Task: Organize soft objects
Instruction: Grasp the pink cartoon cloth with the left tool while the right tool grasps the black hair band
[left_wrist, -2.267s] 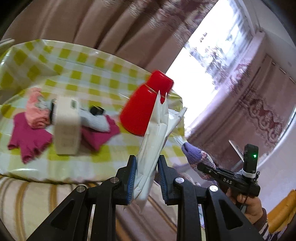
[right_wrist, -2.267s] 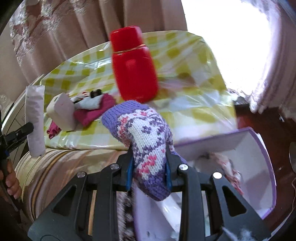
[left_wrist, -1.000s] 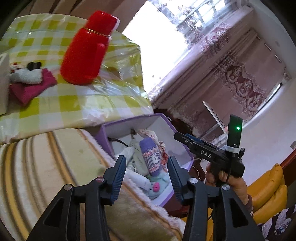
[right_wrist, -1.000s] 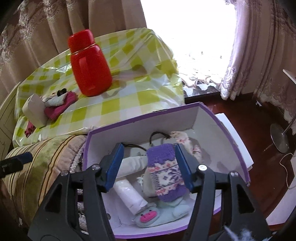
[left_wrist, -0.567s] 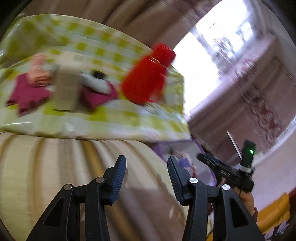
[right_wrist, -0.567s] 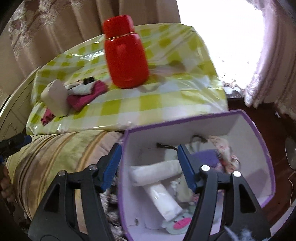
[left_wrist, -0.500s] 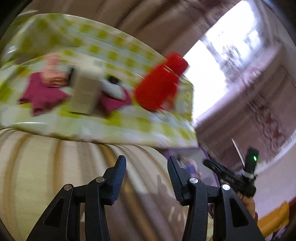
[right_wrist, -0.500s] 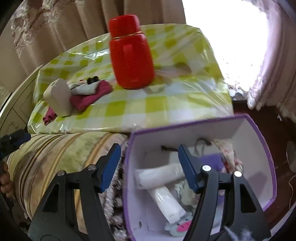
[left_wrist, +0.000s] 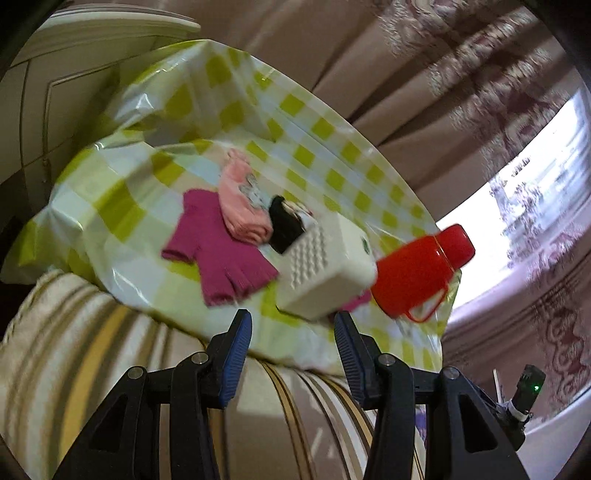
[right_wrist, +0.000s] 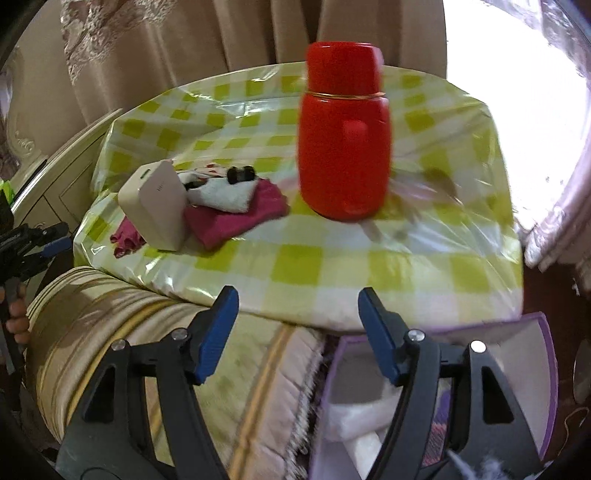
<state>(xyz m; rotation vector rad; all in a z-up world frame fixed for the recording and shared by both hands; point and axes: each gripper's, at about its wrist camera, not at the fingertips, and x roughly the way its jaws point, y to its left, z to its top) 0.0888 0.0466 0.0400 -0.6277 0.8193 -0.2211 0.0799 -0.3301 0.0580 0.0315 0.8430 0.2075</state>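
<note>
On the counter (left_wrist: 122, 206) with the green checked cover, in the middle of the left wrist frame, lie a magenta glove (left_wrist: 221, 254), a pink sock (left_wrist: 240, 206) and a black item (left_wrist: 286, 225), next to a cream box (left_wrist: 328, 269) and a red thermos (left_wrist: 417, 277). At the bottom, the left tool (left_wrist: 291, 343) is spread with nothing between its jaws. The right tool (right_wrist: 295, 328) is opening, also empty, above a striped cushion (right_wrist: 110, 325). A purple box (right_wrist: 546, 373) with white soft things stands in the lower right of its frame.
</note>
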